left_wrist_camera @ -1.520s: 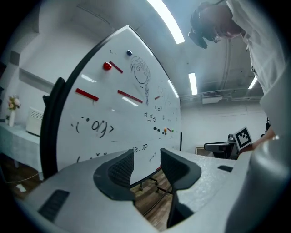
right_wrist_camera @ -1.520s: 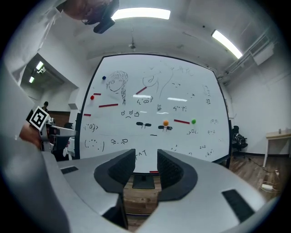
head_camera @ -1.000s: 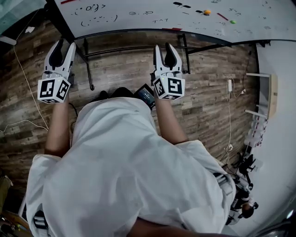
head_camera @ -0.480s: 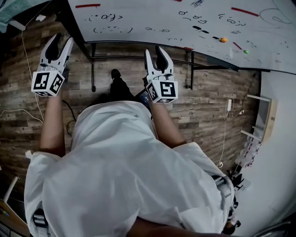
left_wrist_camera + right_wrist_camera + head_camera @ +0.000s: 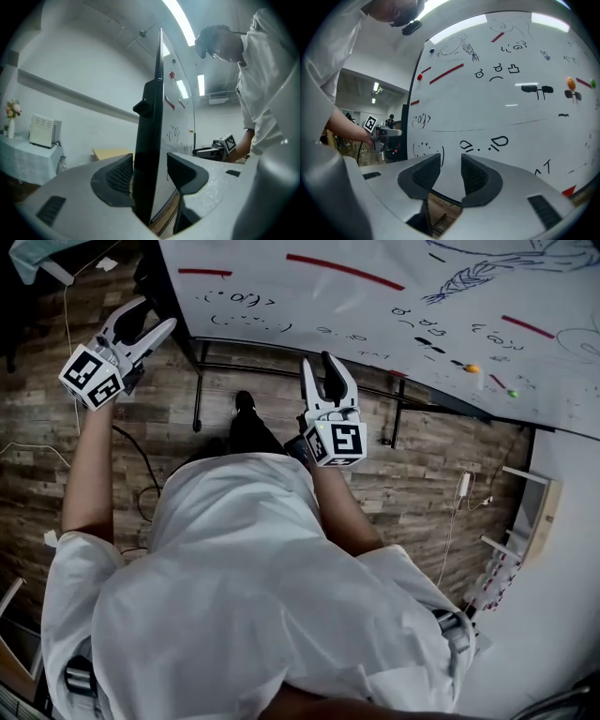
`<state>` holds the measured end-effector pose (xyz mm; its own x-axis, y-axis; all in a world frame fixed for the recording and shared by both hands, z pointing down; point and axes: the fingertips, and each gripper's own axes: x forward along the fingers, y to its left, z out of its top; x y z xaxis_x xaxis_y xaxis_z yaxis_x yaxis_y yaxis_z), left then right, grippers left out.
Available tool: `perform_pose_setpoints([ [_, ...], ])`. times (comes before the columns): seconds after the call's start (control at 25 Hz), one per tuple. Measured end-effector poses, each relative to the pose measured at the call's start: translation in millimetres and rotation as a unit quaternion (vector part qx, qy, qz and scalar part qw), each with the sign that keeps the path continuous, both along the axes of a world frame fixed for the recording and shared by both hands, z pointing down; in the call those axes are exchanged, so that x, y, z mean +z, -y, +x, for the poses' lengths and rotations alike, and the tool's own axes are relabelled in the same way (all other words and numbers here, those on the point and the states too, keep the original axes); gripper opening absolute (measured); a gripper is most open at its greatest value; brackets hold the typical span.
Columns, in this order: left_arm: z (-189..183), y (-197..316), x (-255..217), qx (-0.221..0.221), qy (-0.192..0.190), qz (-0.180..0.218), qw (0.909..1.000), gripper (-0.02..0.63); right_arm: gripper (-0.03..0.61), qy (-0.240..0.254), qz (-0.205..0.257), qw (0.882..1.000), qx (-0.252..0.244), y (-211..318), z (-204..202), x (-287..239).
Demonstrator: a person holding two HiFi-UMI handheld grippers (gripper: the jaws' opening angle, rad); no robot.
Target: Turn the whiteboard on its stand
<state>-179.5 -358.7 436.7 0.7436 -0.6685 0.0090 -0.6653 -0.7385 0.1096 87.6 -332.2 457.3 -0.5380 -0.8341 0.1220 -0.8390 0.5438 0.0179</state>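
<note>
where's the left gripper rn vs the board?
Head view, upper left: the left gripper sits at the whiteboard's dark side edge, above the stand. Its jaws, just opening wider, straddle that edge without clamping it.

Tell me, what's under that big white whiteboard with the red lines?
Under the big white whiteboard, the black metal stand frame and the brown wood-plank floor show. The board itself covers the floor farther back and the stand's upper part.

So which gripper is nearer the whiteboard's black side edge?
Left. The left gripper straddles the whiteboard edge, its jaws just opened wider around it. The right gripper faces the written front of the whiteboard, further along, jaws apart and empty.
</note>
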Motion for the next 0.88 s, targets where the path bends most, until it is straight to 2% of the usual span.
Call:
perform_pose_setpoints([
  [0.28, 11, 13, 10, 0.084, 0.001, -0.019, 0.9963, 0.216, 0.133, -0.001, -0.017, 1.000, -0.017, 6, -6, 10],
  [0.6, 12, 19, 9, 0.119, -0.026, -0.027, 0.9922, 0.210, 0.123, 0.001, -0.025, 0.999, -0.028, 7, -13, 13],
  [0.88, 12, 19, 8, 0.115, -0.025, -0.010, 0.9930, 0.203, 0.114, -0.005, -0.025, 0.999, -0.037, 6, -21, 17],
])
